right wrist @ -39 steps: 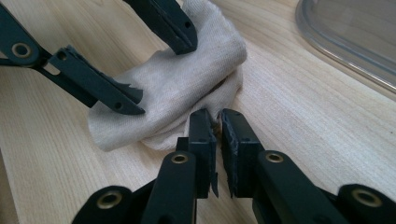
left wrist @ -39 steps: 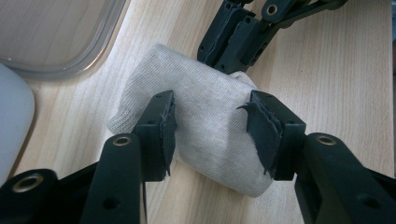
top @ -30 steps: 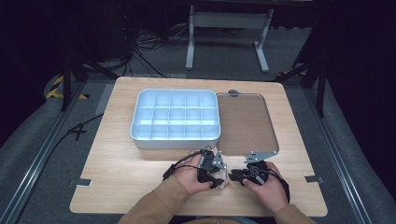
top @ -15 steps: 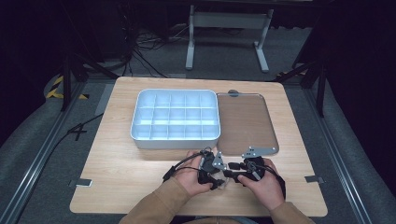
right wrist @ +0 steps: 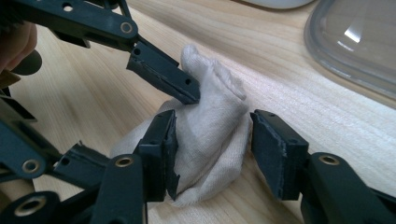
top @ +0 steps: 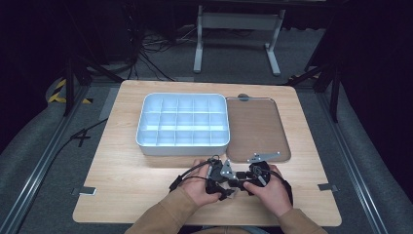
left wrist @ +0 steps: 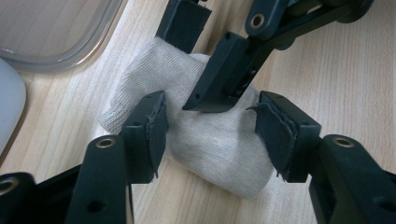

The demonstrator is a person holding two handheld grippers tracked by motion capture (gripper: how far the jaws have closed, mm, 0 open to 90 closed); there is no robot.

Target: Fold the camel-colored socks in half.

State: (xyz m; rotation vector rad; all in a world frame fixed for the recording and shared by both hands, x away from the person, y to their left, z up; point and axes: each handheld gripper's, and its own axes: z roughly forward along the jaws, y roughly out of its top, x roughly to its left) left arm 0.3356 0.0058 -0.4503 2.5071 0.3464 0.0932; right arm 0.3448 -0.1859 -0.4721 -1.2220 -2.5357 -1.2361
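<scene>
A small off-white knitted cloth (left wrist: 219, 154) lies bunched on the wooden table near its front edge, also seen as the cloth (right wrist: 210, 126) and the cloth (top: 233, 191). My left gripper (left wrist: 215, 135) straddles it with its jaws apart. They have just been opening, and the cloth is loose between the pads. My right gripper (right wrist: 219, 149) straddles the same cloth from the opposite side. Its jaws have also just been opening and are not pressing on the cloth. In the high view the left gripper (top: 224, 184) and right gripper (top: 242, 181) meet tip to tip.
A white compartment tray (top: 146, 144) stands behind the hands at centre left. A clear lid (top: 258, 126) lies flat to its right, and its rim (right wrist: 355, 51) runs close to the cloth. The table's front edge (top: 204, 222) is just behind the wrists.
The right hand has shifted slightly left, closing the gap to the left gripper. The left hand has stayed put.
</scene>
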